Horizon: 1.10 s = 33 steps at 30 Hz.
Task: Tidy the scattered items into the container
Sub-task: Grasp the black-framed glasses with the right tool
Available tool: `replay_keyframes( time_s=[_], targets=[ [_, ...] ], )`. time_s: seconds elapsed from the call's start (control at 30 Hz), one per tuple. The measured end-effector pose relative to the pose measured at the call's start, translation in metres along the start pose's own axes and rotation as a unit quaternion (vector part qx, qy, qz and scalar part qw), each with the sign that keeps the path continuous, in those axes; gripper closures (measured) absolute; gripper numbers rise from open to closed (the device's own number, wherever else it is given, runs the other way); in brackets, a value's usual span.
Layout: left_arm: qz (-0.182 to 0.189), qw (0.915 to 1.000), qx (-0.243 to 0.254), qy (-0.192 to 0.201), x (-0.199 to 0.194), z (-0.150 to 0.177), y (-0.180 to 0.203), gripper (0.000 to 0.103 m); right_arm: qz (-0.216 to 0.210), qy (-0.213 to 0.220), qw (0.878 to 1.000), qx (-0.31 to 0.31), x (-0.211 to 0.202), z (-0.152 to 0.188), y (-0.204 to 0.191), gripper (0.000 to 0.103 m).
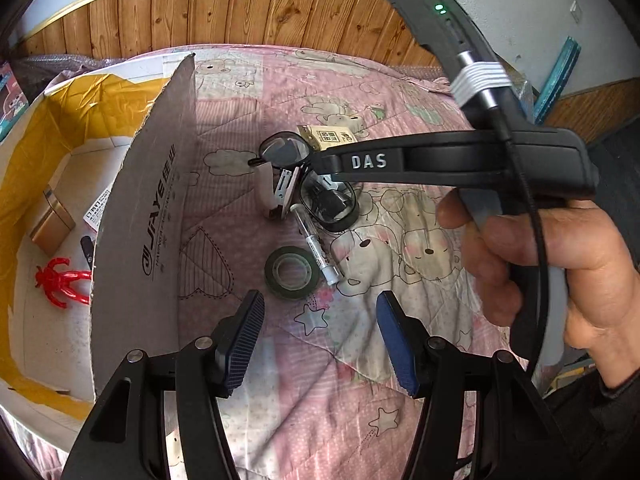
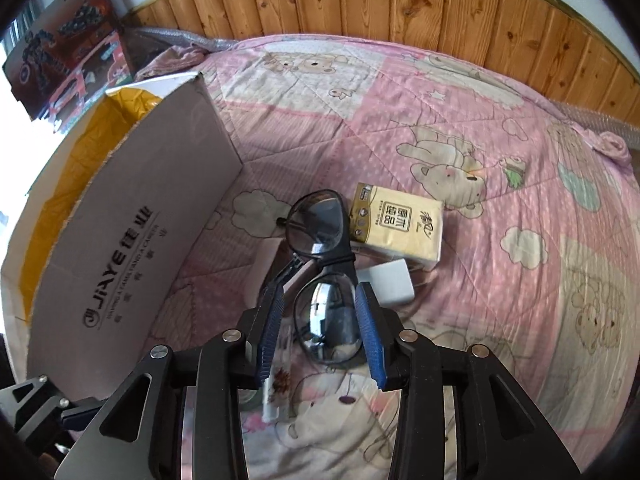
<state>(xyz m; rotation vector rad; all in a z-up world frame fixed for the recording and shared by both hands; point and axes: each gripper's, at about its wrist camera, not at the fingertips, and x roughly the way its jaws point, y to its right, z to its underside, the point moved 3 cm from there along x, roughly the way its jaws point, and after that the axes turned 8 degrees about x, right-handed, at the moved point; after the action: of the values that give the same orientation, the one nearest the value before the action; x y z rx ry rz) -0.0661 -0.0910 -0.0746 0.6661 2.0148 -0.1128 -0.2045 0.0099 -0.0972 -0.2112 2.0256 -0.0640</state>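
Right gripper (image 2: 320, 330) straddles, unclosed, fragile slippery eyeglasses (image 2: 320, 264), best held at twelve o'clock bridge; left gripper (image 1: 320, 336) gapes empty.

I see a matt quilted cloth bedspread (image 2: 460, 128), a rough grey cardboard box (image 2: 132, 248) at left, glossy black plastic glasses (image 2: 320, 256), a shiny tape roll (image 1: 292, 272), a brushed metal tin (image 1: 52, 220) and varnished wood panelling (image 2: 400, 8) above.

A bed with a pink bear-print quilt (image 2: 460, 112) carries a cardboard box (image 2: 132, 240), black glasses (image 2: 320, 248), a tissue pack (image 2: 400, 226), a white charger (image 2: 390, 284), a tape roll (image 1: 292, 272), a pen-like tube (image 1: 318, 250) and a pink stapler (image 1: 276, 192)
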Motion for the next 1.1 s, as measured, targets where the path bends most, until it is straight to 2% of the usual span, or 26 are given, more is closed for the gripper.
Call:
replay_keyframes(
  time_s=[0.1, 0.17, 0.27, 0.3, 0.33, 0.37, 0.53, 0.67, 0.77, 0.83, 0.93, 1.1],
  targets=[
    [0.002, 0.9999, -0.015, -0.003, 0.008, -0.002, -0.005, 0.043, 0.017, -0.017, 1.0, -0.019, 0.027, -0.005, 0.002, 0.06],
    [0.008, 0.9997, -0.021, -0.005, 0.013, -0.004, -0.006, 0.043, 0.015, -0.01, 0.999, -0.031, 0.035, -0.009, 0.004, 0.057],
    [0.008, 0.9997, -0.025, -0.004, 0.018, -0.009, -0.009, 0.043, 0.016, -0.008, 0.998, -0.059, 0.04, -0.011, 0.003, 0.058],
    [0.008, 0.9996, -0.028, -0.005, 0.021, -0.011, -0.01, 0.043, 0.012, -0.012, 0.998, -0.064, 0.04, -0.011, 0.002, 0.06],
    [0.007, 0.9994, -0.032, -0.005, 0.025, -0.013, -0.012, 0.043, 0.007, -0.021, 0.998, -0.065, 0.038, -0.01, 0.003, 0.068],
    [0.007, 0.9992, -0.038, -0.007, 0.029, -0.015, -0.013, 0.043, 0.003, -0.032, 0.998, -0.062, 0.036, -0.01, 0.003, 0.073],
    [0.005, 0.9981, -0.061, -0.01, 0.044, -0.023, -0.02, 0.043, 0.0, -0.093, 0.994, -0.048, 0.023, 0.003, 0.015, 0.078],
    [0.001, 0.9975, -0.07, -0.013, 0.046, -0.02, -0.026, 0.043, 0.018, -0.114, 0.992, -0.052, 0.002, 0.022, 0.035, 0.08],
    [0.004, 0.9975, -0.069, -0.015, 0.048, -0.017, -0.027, 0.043, 0.023, -0.108, 0.994, -0.012, -0.022, 0.039, 0.058, 0.08],
    [0.011, 0.9974, -0.069, -0.016, 0.049, -0.015, -0.024, 0.043, 0.011, -0.099, 0.994, 0.033, -0.037, 0.052, 0.075, 0.08],
    [0.019, 0.9973, -0.069, -0.016, 0.054, -0.014, -0.02, 0.043, 0.005, -0.1, 0.99, 0.095, -0.051, 0.08, 0.094, 0.079],
    [0.017, 0.9982, -0.055, -0.017, 0.07, -0.027, -0.007, 0.043, 0.019, -0.108, 0.987, 0.114, -0.048, 0.098, 0.098, 0.076]
  ],
)
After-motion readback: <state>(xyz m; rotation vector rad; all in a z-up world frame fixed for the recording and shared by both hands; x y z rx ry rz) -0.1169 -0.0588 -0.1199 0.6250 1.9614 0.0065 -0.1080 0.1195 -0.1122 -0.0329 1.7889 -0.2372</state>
